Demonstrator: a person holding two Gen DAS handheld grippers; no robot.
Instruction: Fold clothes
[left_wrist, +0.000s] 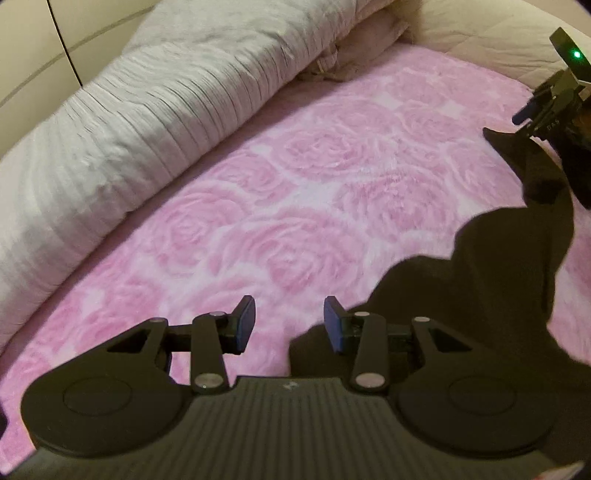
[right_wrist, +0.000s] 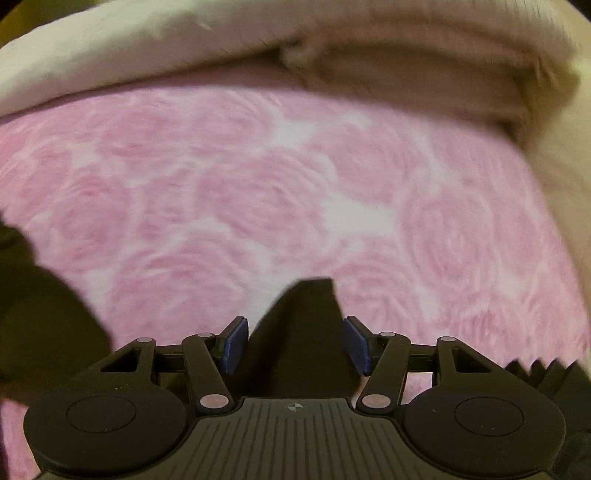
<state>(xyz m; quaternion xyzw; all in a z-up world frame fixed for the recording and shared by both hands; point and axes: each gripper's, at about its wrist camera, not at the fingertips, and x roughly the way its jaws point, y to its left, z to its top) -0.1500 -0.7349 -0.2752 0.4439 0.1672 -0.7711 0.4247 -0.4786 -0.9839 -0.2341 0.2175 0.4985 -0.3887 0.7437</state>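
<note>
A black garment (left_wrist: 480, 277) lies bunched on a pink rose-patterned blanket (left_wrist: 314, 166). One corner of it is pulled up to my right gripper (left_wrist: 524, 123) at the far right edge of the left wrist view. In the right wrist view that gripper (right_wrist: 295, 343) is shut on the garment (right_wrist: 299, 332): dark cloth fills the gap between the blue pads and peaks just beyond them. More of the garment (right_wrist: 44, 314) shows at the left. My left gripper (left_wrist: 289, 325) is open over the blanket. The garment's edge reaches under its right finger (left_wrist: 334, 326), not pinched.
A rolled grey-white ribbed duvet (left_wrist: 129, 129) runs along the blanket's left side. Beige bedding (left_wrist: 369, 40) is piled at the far end, and it appears as a cream and tan fold (right_wrist: 424, 74) in the blurred right wrist view. The pink blanket (right_wrist: 258, 184) spreads wide.
</note>
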